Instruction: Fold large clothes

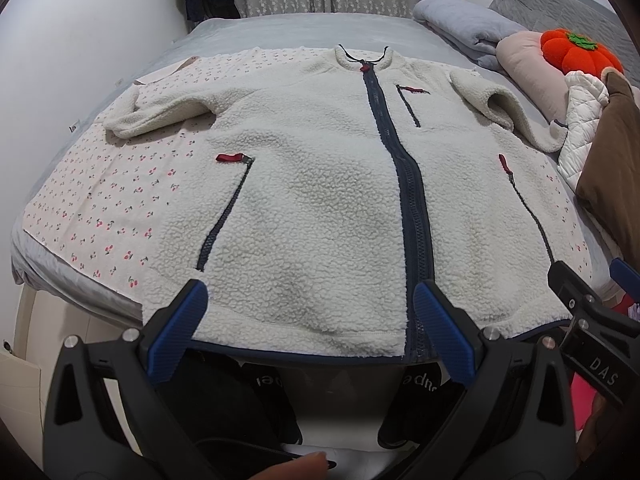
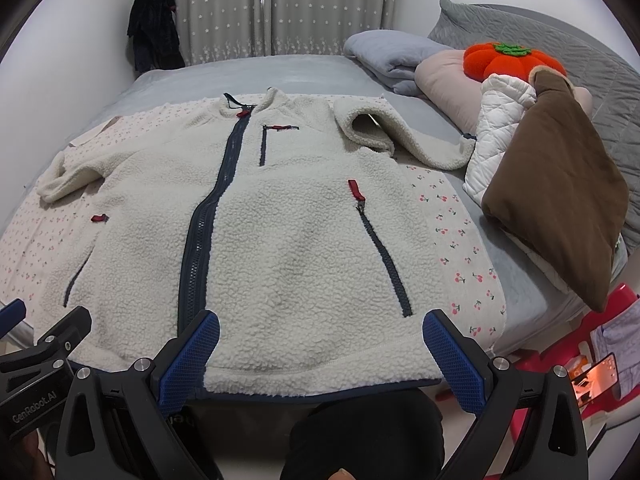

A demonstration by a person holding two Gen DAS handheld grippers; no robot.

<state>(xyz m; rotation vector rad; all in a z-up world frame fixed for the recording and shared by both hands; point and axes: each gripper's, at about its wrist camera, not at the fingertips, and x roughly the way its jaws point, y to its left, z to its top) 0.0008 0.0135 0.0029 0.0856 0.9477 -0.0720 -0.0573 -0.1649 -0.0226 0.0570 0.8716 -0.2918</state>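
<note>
A cream fleece jacket (image 1: 312, 200) with a navy front zipper and red pull tabs lies flat, front up, on a cherry-print cloth (image 1: 100, 192) on the bed. Its left sleeve (image 1: 160, 110) bends across the cloth; its right sleeve (image 2: 404, 136) is folded over near the pillows. The jacket also shows in the right wrist view (image 2: 288, 240). My left gripper (image 1: 308, 312) is open and empty, just above the jacket's hem. My right gripper (image 2: 320, 340) is open and empty over the hem's right part; it also shows at the left wrist view's right edge (image 1: 584, 288).
At the bed's right side lie a brown cushion (image 2: 556, 204), a white quilted garment (image 2: 500, 136), a pink pillow (image 2: 444, 72), an orange pumpkin plush (image 2: 508, 60) and a grey blanket (image 2: 384, 52). Dark clothes (image 2: 154, 32) hang by the curtain. A red stool (image 2: 600, 344) stands right of the bed.
</note>
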